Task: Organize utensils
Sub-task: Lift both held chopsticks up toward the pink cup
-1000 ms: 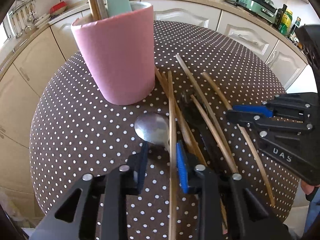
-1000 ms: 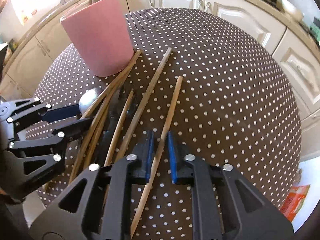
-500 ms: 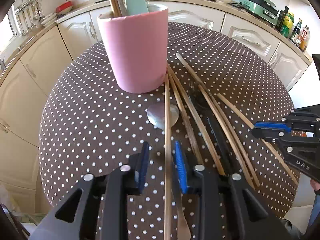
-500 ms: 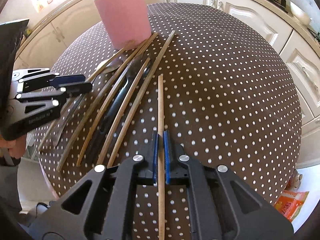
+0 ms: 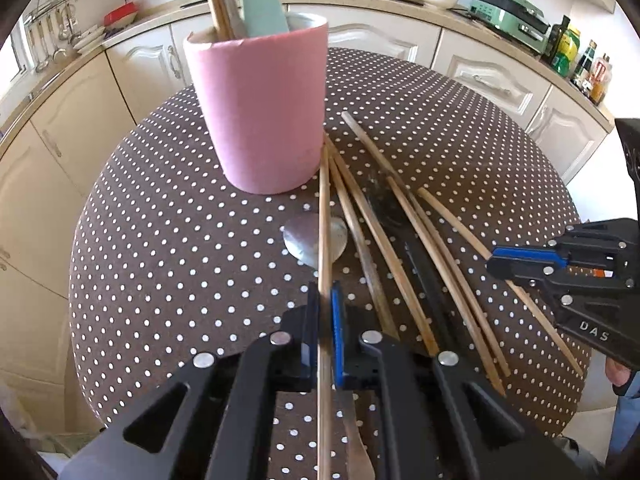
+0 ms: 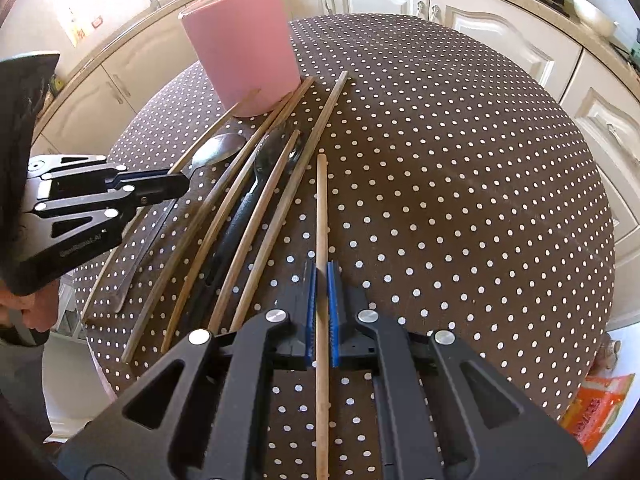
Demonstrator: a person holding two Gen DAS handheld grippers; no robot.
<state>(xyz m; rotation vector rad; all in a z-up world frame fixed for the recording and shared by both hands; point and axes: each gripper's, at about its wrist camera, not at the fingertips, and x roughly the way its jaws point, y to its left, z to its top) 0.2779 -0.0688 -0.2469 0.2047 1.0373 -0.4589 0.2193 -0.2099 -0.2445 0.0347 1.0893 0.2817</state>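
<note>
A pink cup (image 5: 260, 120) with wooden sticks and a green utensil in it stands on the round polka-dot table (image 6: 440, 200). Beside it lie several wooden chopsticks (image 5: 400, 240), a metal spoon (image 5: 300, 240) and a black-handled spoon (image 6: 240, 216). My left gripper (image 5: 325, 300) is closing its jaws, and the pads press on one chopstick (image 5: 324, 200) that crosses the spoon's bowl. My right gripper (image 6: 321, 276) is shut on another chopstick (image 6: 321, 208), which points straight ahead, apart from the pile. Each gripper shows in the other's view: the right gripper (image 5: 494, 260) and the left gripper (image 6: 186, 184).
Cream kitchen cabinets (image 5: 480, 68) and a worktop with a hob, a green appliance (image 5: 508, 8) and bottles ring the table. The table's right half (image 6: 480, 160) holds no utensils. A hand (image 6: 32, 312) grips the left gripper's handle. An orange packet (image 6: 596, 408) lies on the floor.
The left jaws, wide around the chopstick before, have narrowed onto it. The right gripper's chopstick swung from a slant in the pile to straight ahead, clear of the others.
</note>
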